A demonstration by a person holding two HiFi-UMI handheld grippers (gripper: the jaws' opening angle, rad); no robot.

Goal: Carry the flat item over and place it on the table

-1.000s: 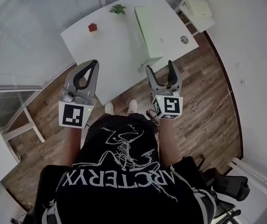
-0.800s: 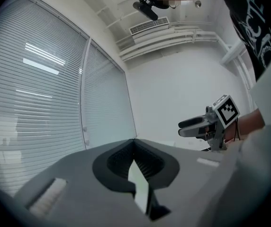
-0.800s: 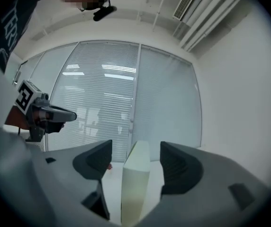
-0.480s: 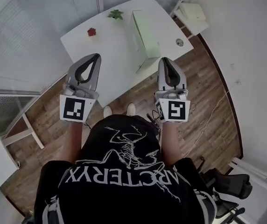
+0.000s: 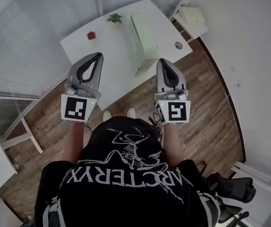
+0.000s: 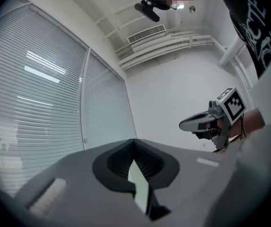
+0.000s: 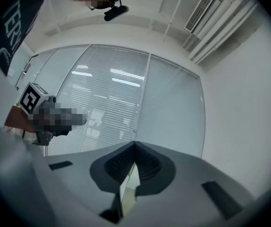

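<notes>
Left tongs (image 5: 96, 56): pressed together, empty.
Right tongs (image 5: 164, 61): pressed together, empty.
Flat board (image 5: 142, 34): on white table (image 5: 109, 51), ahead of both tongs.

1. A small green plant (image 5: 115, 18) is seen, with a small red flower (image 5: 92, 35) near it on the left.
2. A small round object (image 5: 178, 45) is seen well apart, to their right.
3. A wooden floor (image 5: 211, 89) is shown, with a black chair (image 5: 230, 188) at lower right.
4. A cream box (image 5: 192, 14) is seen at top right.
5. Window blinds (image 6: 31, 103) are shown closed.
</notes>
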